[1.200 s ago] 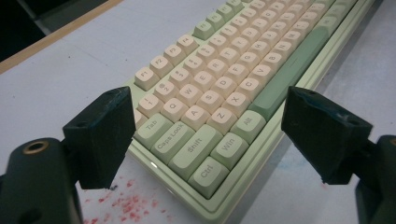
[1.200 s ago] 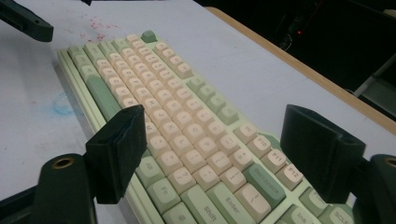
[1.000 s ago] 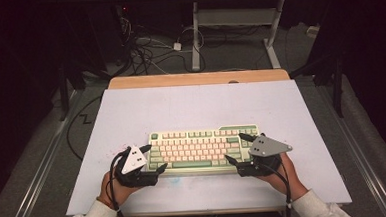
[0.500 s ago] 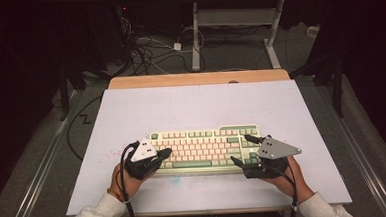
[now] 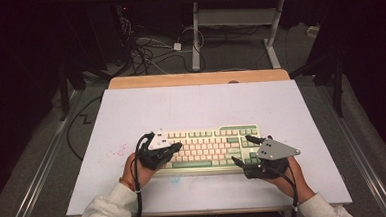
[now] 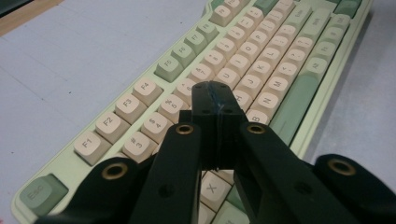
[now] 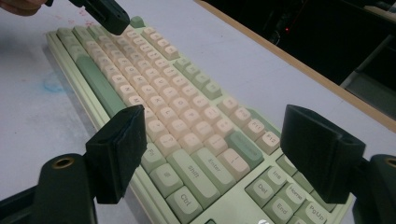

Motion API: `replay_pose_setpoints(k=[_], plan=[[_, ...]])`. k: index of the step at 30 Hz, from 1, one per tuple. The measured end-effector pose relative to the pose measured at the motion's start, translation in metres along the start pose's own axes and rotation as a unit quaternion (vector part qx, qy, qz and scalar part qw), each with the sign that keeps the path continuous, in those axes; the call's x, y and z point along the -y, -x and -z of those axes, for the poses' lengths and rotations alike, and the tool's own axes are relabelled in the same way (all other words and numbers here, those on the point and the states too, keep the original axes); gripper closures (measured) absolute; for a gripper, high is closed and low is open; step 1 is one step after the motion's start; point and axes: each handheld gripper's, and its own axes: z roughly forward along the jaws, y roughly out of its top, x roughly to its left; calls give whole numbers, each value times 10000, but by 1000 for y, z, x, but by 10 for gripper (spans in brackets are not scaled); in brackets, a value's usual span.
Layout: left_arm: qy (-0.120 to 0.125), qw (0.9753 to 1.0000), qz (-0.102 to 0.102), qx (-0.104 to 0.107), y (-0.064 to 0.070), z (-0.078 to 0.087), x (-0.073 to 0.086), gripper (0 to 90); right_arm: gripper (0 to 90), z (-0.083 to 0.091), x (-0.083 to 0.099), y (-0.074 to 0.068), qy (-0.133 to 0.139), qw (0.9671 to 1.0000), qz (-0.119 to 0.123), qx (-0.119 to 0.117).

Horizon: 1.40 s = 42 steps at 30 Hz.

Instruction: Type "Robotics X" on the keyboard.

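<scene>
A cream and green keyboard (image 5: 208, 147) lies on the white table top, near the front. My left gripper (image 5: 177, 148) is shut with nothing between its jaws. Its tip (image 6: 215, 99) hovers over the keyboard (image 6: 275, 56) just above the number and upper letter rows at the left side; whether it touches a key I cannot tell. My right gripper (image 5: 242, 149) stands open at the keyboard's right end. Its two jaws (image 7: 215, 136) straddle the Enter and Shift keys of the keyboard (image 7: 154, 88) from above. The left gripper (image 7: 106, 13) shows far off in the right gripper view.
The white sheet (image 5: 201, 105) covers the table, with a wooden strip (image 5: 199, 78) along the far edge. Faint red marks (image 5: 117, 152) lie left of the keyboard, and a blue smudge (image 7: 52, 83) in front of it. Cables (image 5: 148, 51) and desk legs (image 5: 195, 33) are on the floor behind.
My left gripper has moved right and forward onto the keyboard's left part. My right gripper has shifted slightly right and back towards the person, still open.
</scene>
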Motion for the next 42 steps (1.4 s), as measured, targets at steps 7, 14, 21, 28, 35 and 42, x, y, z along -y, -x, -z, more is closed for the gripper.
replay_pose_setpoints(k=[7,14,21,28,35,42], plan=[[-138,9999,-40,3,2,-14,-7,876,238,-2,1,-1,-55,10000,39,-6],[-309,9995,16,-78,-1,-22,-8,876,239,-3,1,-2,-101,9999,72,-40],[-478,9988,-33,-53,1,-31,-11,876,243,-5,2,-2,-152,9998,110,-46],[-570,9983,-63,-60,1,-36,-13,876,244,-5,2,-2,-167,9998,108,-37],[-579,9983,-8,-72,-1,-38,-12,876,249,-5,2,-3,-176,9997,151,-44],[-607,9981,-34,-86,-1,-40,-13,876,249,-6,3,-4,-202,9997,153,-53]])
